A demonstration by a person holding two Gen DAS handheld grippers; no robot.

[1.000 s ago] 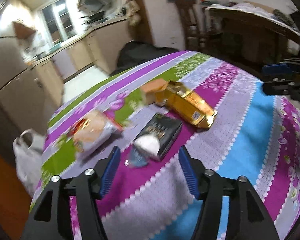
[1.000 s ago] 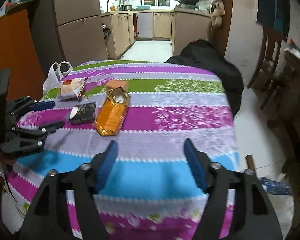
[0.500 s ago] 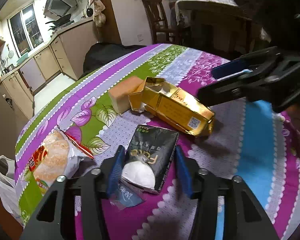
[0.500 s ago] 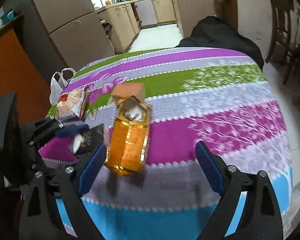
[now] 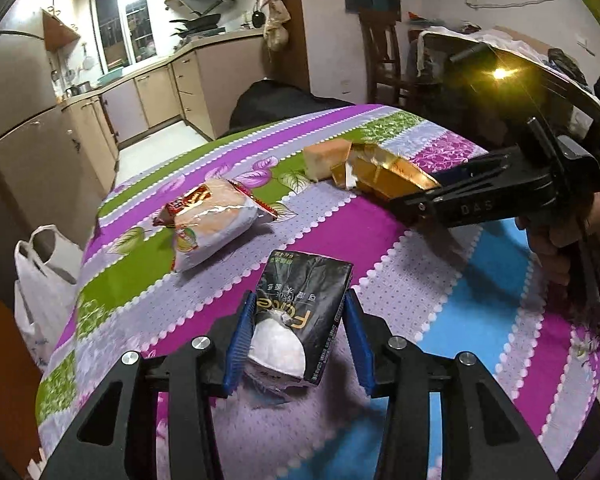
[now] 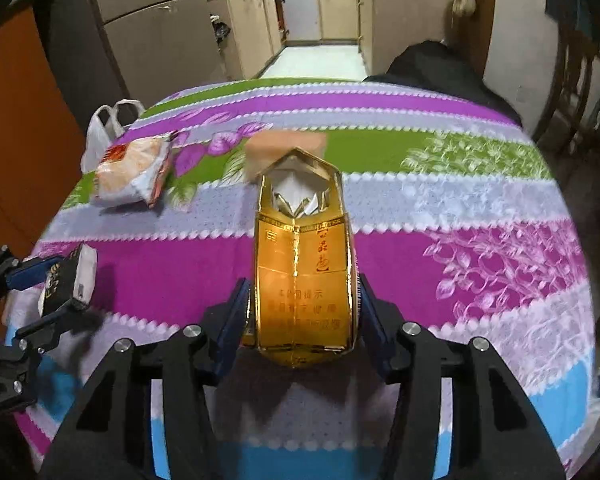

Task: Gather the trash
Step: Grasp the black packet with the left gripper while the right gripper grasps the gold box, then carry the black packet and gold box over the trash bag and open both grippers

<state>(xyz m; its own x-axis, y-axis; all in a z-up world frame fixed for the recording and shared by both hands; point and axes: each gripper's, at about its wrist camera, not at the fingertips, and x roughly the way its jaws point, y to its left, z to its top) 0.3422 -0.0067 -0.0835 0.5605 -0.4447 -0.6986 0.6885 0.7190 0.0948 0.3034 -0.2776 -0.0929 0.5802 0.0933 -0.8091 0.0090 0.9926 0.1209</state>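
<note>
On the striped tablecloth (image 5: 440, 308) sit a few bits of trash. Down at the near edge, the left gripper (image 5: 298, 334) has its blue pads on both sides of a black tissue pack (image 5: 304, 300) with white tissue poking out of it. Its jaws have just been closing, and now they squeeze the pack, which looks lifted a little off the cloth. Over on the other side, the right gripper (image 6: 304, 312) has a shiny gold box (image 6: 304, 280) between its pads. Those jaws have just been closing too, and they press on the sides of the box near its closer end. The far end of the gold box is torn open, with white paper showing inside. Just past it lies a small tan box (image 6: 284, 148). A puffy snack bag (image 5: 212, 220) lies near the far left of the table, well apart from both grippers. Beside the table, by the floor, hangs a white plastic bag (image 5: 40, 280).
</note>
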